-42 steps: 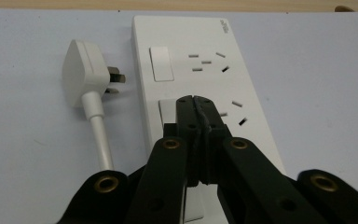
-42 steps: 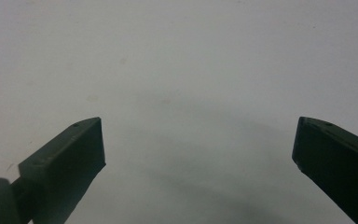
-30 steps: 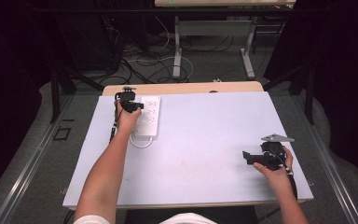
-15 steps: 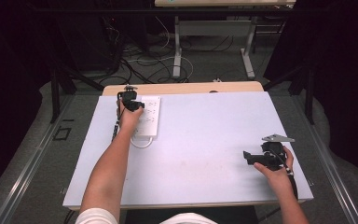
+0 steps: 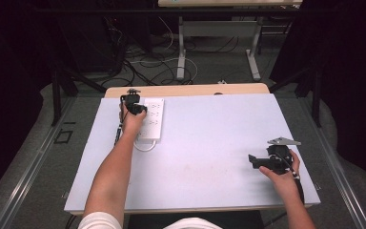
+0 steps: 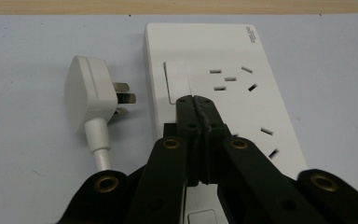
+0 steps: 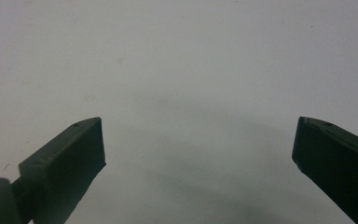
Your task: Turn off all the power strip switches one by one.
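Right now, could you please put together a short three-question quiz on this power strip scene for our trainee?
1. True or false: the white plug is inserted in the power strip.
2. Which gripper has its jaws apart: A) left gripper, B) right gripper?
3. Fill in: the left gripper's tip sits over the strip right next to its rocker ____.

Key
1. False: the plug lies on the table beside the strip, prongs pointing at it but outside it.
2. B: the right gripper's jaws are wide apart over bare table, while the left gripper's jaws are pressed together.
3. Switch.
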Available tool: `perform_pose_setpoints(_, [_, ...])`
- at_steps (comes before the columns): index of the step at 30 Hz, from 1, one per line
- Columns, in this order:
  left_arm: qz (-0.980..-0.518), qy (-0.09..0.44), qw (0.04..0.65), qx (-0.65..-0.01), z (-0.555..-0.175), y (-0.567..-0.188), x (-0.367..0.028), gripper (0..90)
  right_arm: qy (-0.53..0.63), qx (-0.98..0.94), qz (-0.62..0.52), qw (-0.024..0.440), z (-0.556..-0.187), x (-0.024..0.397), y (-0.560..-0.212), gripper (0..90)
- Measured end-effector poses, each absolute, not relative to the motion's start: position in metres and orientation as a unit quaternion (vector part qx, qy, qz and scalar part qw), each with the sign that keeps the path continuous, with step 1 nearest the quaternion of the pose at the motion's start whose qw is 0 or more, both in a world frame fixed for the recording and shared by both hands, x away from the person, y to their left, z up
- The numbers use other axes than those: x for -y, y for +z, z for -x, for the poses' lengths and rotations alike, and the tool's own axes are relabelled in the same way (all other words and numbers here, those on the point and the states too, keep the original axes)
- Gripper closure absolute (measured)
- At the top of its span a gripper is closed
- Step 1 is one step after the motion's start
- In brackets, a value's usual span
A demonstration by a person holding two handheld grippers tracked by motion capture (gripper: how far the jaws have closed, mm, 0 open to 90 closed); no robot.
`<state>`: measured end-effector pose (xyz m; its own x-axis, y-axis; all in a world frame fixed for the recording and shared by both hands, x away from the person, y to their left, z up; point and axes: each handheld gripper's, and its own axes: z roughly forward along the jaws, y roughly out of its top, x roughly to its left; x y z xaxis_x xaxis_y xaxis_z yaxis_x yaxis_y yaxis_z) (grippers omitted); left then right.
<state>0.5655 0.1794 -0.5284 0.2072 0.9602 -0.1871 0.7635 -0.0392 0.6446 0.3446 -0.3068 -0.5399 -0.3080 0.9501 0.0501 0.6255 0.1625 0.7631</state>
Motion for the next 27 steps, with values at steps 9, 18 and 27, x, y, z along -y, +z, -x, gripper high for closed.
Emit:
perform_pose_setpoints(9, [-0.704,0.149,0.331,-0.610,-0.5653,-0.5291,-0.1804,90.0,0.355,-0.726,-0.544,0.227,-0.3438,0.3061,-0.5392,1.9])
perform_pose_setpoints(18, [-0.707,0.157,0.332,-0.605,-0.5649,-0.5325,-0.1799,90.0,0.355,-0.727,-0.542,0.229,-0.3440,0.3061,-0.5388,1.9])
perform_pose_setpoints(27, [-0.706,0.157,0.333,-0.605,-0.5652,-0.5328,-0.1797,90.0,0.354,-0.726,-0.542,0.230,-0.3437,0.3071,-0.5393,1.9])
